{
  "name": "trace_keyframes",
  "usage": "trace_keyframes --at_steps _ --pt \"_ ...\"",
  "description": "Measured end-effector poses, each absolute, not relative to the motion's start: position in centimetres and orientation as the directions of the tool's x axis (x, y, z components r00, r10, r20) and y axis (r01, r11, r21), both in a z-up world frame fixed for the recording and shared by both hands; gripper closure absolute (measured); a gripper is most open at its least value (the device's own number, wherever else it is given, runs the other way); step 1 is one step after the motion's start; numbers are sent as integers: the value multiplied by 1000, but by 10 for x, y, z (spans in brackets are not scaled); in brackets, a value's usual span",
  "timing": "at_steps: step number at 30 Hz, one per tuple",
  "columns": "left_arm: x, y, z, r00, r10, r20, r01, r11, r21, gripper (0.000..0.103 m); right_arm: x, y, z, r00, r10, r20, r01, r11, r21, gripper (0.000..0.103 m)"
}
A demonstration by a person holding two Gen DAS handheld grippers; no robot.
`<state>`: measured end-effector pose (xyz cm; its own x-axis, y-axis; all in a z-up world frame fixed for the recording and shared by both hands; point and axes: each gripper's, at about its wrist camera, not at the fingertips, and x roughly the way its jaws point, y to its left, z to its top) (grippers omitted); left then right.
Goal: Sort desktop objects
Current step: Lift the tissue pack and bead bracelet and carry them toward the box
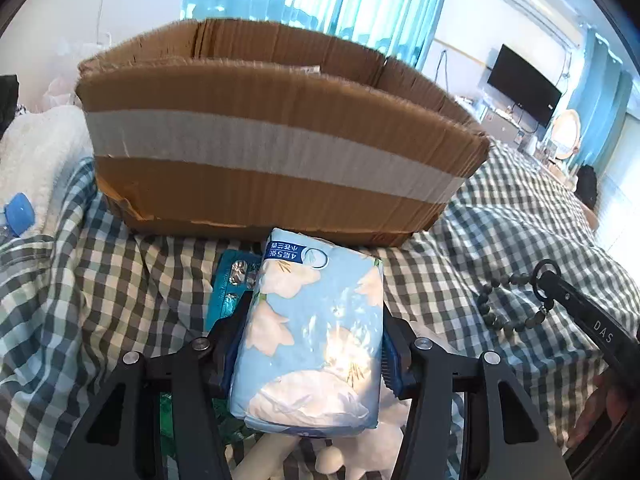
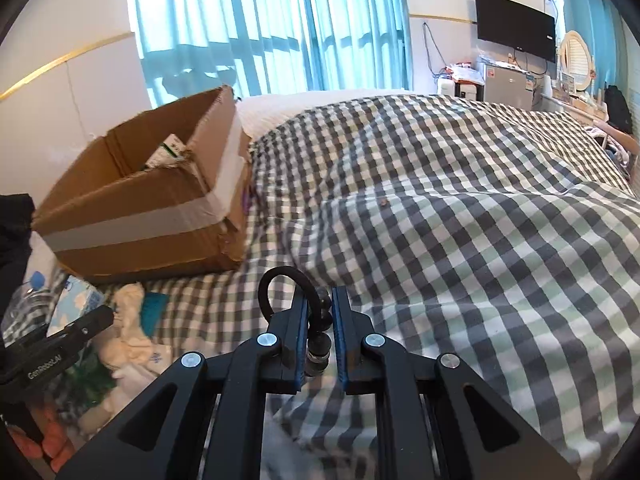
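My left gripper is shut on a light blue tissue pack with pale flowers, held just in front of the cardboard box. My right gripper is shut on a dark bead bracelet with a black loop; in the left wrist view the bracelet hangs from the right gripper's tip over the checked bedspread. The open box also shows in the right wrist view, with a small green-and-white carton inside.
A teal blister pack lies under the tissue pack. A blue-capped bottle and white cloth lie at left. The checked bedspread stretches right. A TV and shelves stand at the far wall.
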<state>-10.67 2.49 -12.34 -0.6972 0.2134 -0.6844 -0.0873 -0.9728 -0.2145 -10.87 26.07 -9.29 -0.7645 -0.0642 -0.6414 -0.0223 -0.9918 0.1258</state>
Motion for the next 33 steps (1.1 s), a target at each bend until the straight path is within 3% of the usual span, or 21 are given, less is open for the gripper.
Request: trace_keyframes --at_steps 16,25,26,30,33 --pt "-55 14 -101 -740 194 -643 -82 -976 -201 47 -39 232 -59 -761 -238 -604 114 -965 236 92" --pt "-36 5 -94 -746 155 -648 -26 -979 -203 47 -36 232 -90 -695 -176 -697 64 -981 184 92" --pt "-36 5 -94 -745 154 -649 -25 -979 -203 47 -39 233 -93 -686 -171 -707 59 -982 181 91" --pt "-40 10 -99 -740 147 -657 -28 -982 -187 47 -54 236 -105 -677 -128 -725 27 -988 149 70" --pt "-45 14 -105 -733 151 -664 -33 -982 -187 47 -73 236 -118 -659 -124 -742 29 -990 139 69"
